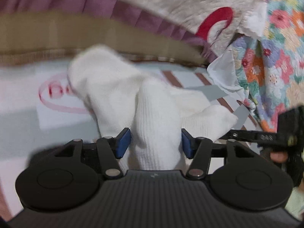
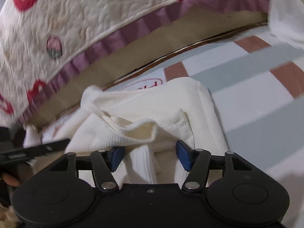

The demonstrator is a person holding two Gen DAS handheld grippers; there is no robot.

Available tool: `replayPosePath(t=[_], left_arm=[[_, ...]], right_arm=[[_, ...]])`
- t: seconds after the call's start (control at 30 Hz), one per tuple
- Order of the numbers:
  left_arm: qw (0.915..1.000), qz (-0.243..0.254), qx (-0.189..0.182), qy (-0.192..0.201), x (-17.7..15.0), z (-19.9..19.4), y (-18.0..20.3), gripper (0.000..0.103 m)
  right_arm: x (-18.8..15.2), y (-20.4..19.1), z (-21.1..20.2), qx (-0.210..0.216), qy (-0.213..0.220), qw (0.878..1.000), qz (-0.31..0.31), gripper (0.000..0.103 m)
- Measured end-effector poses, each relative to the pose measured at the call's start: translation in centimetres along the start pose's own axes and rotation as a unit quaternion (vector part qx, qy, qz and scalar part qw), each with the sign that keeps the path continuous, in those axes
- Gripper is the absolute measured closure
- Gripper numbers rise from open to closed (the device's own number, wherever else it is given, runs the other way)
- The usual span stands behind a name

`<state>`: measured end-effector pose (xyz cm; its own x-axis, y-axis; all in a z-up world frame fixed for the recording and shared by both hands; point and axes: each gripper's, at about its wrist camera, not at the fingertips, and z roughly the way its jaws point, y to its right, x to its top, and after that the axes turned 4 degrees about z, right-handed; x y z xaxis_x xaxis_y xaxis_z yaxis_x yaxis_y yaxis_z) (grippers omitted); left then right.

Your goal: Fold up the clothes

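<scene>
Left tongs (image 1: 155,142): spread wide, blue pads either side of a bunched fold of the white garment (image 1: 144,98), not pinching it.
Right tongs (image 2: 150,154): spread wide too, a ribbed strip of the white garment (image 2: 171,110) running between the pads, nothing clamped.
White garment: partly folded, lying on the striped sheet (image 2: 247,76) just ahead of both tongs.
Striped sheet: pale blue, white and brown bands, pink oval logo.
Cream quilt (image 2: 76,15): beyond, red rings, purple frill.
Floral quilt (image 1: 275,57): far right in the left view.
</scene>
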<state>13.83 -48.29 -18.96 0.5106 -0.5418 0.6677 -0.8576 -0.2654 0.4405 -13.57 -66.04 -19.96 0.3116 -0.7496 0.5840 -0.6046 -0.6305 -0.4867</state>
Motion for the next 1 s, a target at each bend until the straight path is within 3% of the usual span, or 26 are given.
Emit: replayPosePath(t=[0.03, 0.13, 0.33, 0.43, 0.57, 0.7, 0.8, 0.9, 0.93, 1.0], left_arm=[[1.0000, 0.000, -0.001, -0.001, -0.1, 0.1, 0.0, 0.074], [0.9988, 0.045, 0.014, 0.010, -0.2, -0.6, 0.9, 0.087], [0.9930, 0.088, 0.062, 0.047, -1.0, -2.2, 3.2, 0.087], [0.9885, 0.101, 0.083, 0.075, -1.7, -2.9, 4.4, 0.087], [0.9896, 0.075, 0.041, 0.115, -2.1, -4.7, 4.8, 0.087], [0.9931, 0.068, 0.040, 0.087, -1.4, -3.8, 4.4, 0.085], [0.9973, -0.018, 0.043, 0.057, -0.8, -2.6, 2.3, 0.085], [0.9923, -0.108, 0.017, 0.058, -1.1, -2.5, 0.2, 0.084], [0.9932, -0.100, 0.020, 0.057, -1.0, -2.4, 0.4, 0.084], [0.9961, -0.065, 0.032, 0.051, -0.6, -2.0, 1.0, 0.084]], right_arm=[[0.1, -0.2, -0.1, -0.009, -0.001, 1.000, -0.009, 0.038], [0.3, -1.0, -0.3, -0.035, -0.005, 0.999, -0.038, 0.039], [0.8, -2.2, 0.1, -0.097, -0.010, 0.991, -0.092, 0.022], [1.2, -1.9, 1.1, -0.078, -0.007, 0.994, -0.075, 0.022], [0.8, -3.0, 0.4, -0.083, 0.015, 0.992, -0.098, 0.022], [0.5, -3.8, 0.8, -0.080, -0.006, 0.986, -0.145, 0.030], [1.4, -3.0, 0.8, -0.058, -0.016, 0.993, -0.102, 0.030], [1.7, -2.2, 0.4, -0.016, -0.022, 0.998, -0.056, 0.027], [1.6, -2.0, 0.6, -0.006, -0.034, 0.998, -0.051, 0.026], [1.6, -2.4, 1.0, -0.034, -0.037, 0.996, -0.076, 0.025]])
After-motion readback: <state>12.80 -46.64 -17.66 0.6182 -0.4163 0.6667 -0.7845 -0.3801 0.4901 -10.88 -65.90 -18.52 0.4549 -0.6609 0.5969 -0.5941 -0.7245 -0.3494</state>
